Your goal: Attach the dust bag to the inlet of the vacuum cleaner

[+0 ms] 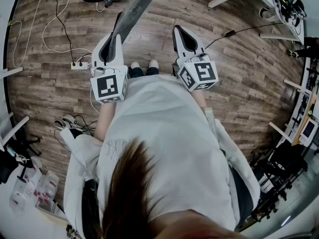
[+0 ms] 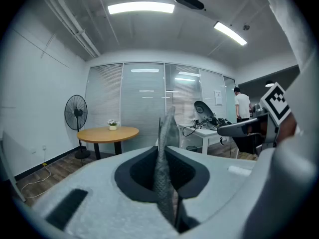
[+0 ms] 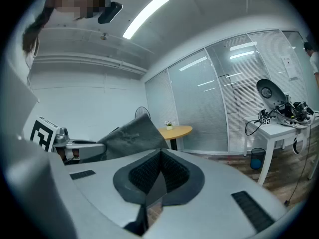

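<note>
The left hand-held gripper (image 1: 117, 24) is closed on a flat grey fabric dust bag (image 1: 133, 10) — the cloth is pinched edge-on between its dark pads and sticks out past the jaw tips, held in the air in front of the person. Beside it, the right hand-held gripper (image 3: 158, 158) has its jaws pressed together with nothing between them. Below both lies a brown wood-plank floor (image 1: 239, 83) — a white power strip (image 1: 79, 64) with cables rests on it.

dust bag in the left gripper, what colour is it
Grey, with a felt-like weave: the flat fabric dust bag, clearest in the head view.
</note>
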Motion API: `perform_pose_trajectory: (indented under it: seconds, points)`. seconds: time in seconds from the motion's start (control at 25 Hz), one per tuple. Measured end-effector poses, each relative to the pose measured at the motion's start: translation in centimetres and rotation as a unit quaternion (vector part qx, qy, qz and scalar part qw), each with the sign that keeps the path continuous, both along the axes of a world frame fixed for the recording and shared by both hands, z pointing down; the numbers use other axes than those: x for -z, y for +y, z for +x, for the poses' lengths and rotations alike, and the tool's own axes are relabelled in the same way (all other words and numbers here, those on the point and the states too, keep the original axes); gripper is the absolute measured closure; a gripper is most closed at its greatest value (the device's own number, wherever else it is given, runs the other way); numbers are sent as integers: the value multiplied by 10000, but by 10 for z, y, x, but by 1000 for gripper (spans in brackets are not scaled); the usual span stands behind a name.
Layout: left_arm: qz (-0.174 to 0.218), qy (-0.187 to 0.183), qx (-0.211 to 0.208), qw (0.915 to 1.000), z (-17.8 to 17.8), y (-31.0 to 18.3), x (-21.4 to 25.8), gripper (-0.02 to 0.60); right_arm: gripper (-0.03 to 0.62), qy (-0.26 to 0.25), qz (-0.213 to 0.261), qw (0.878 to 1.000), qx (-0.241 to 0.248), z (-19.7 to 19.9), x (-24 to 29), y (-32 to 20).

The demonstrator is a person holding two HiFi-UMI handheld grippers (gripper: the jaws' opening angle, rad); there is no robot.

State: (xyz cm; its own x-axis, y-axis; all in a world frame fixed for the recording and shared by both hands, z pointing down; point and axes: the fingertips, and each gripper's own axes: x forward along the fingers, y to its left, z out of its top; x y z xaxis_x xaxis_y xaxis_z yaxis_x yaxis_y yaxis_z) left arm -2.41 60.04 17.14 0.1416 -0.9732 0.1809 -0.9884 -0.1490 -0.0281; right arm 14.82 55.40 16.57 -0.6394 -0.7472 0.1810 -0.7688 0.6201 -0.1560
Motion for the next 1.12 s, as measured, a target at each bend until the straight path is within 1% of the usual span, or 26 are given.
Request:
perform_pose_trajectory:
  seconds: [0.52,0.72,0.92,1.12]
  points:
    - [-16,-34,126,9999,15,-1,3,543,592,-31,79,9999,66,19,4,-3]
    - [3,-48,218,9997,23,-1,2,543,591,-279,226,9992,152,27,14,-5]
    - [35,-53,393,9992,32,0,0,543,591,-240,310,9988,292,44,12,-7]
    - [37,6,514,9987,43,2,-1,543,591,-208,274,9990,277,60,8,-9]
